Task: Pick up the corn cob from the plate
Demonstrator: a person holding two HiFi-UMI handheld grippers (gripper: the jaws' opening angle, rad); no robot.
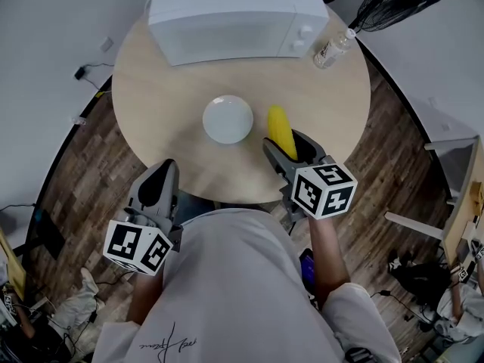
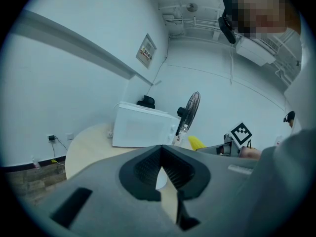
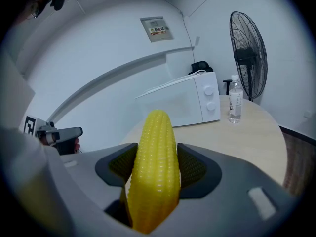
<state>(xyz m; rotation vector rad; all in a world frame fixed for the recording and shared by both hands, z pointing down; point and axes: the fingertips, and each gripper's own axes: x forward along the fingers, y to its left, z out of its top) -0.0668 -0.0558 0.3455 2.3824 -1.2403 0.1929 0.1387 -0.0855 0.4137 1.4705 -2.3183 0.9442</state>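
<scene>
The corn cob (image 3: 155, 167) is clamped in the right gripper (image 1: 291, 151). The right gripper view shows it best: both dark ribbed pads (image 3: 196, 168) press its flanks, and the yellow cob stands up between them with its rounded tip aimed toward the white microwave (image 3: 185, 102). The head view gives the placing that the close view cannot: the cob sits off the white plate (image 1: 227, 119), just to the plate's right, over the round wooden table (image 1: 151, 89). How high above the tabletop it hangs cannot be judged there. The left gripper (image 1: 161, 174) sits at the table's near edge, well apart from the plate. Its own view shows the two pads meeting at their tips, with nothing held between them. That left view catches only the cob's yellow tip, poking out beside the right gripper's marker cube (image 2: 241, 134). It also shows the microwave side-on, with a standing fan (image 2: 190, 110) behind it. Farther out, the head view shows the microwave at the table's far side and a clear water bottle (image 1: 333, 49) beside its right end. The right gripper view shows that bottle standing upright between the microwave and the fan. A small sign (image 3: 157, 30) hangs on the wall above.
</scene>
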